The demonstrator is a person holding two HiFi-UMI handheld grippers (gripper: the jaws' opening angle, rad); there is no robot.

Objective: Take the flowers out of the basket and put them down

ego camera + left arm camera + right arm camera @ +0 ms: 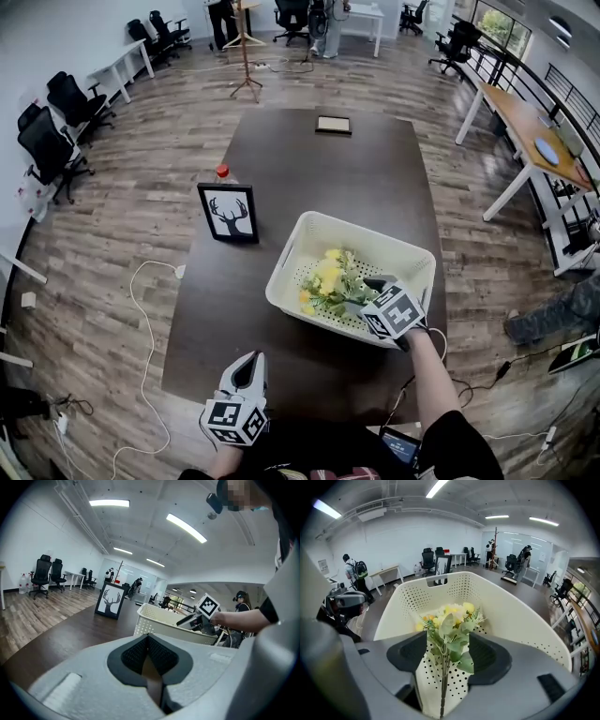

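Note:
A bunch of yellow flowers (pixel 330 281) with green leaves lies in the white perforated basket (pixel 319 223) on the dark table (pixel 309 169). My right gripper (pixel 362 296) reaches down into the basket and stands open. In the right gripper view the flowers (pixel 449 620) have their thin stem in the wide gap of the right gripper (pixel 447 657), and the pads do not press on it. The basket wall (pixel 511 616) rises behind the flowers. My left gripper (pixel 247 360) hovers at the table's near edge, shut and empty. In the left gripper view the left gripper (pixel 149 657) faces the basket (pixel 159 618).
A framed deer picture (pixel 228 213) stands left of the basket, with a red-capped bottle (pixel 222 172) behind it. A small dark frame (pixel 333 125) lies at the table's far end. White cables run on the floor to the left. A person's legs (pixel 553 314) show at the right.

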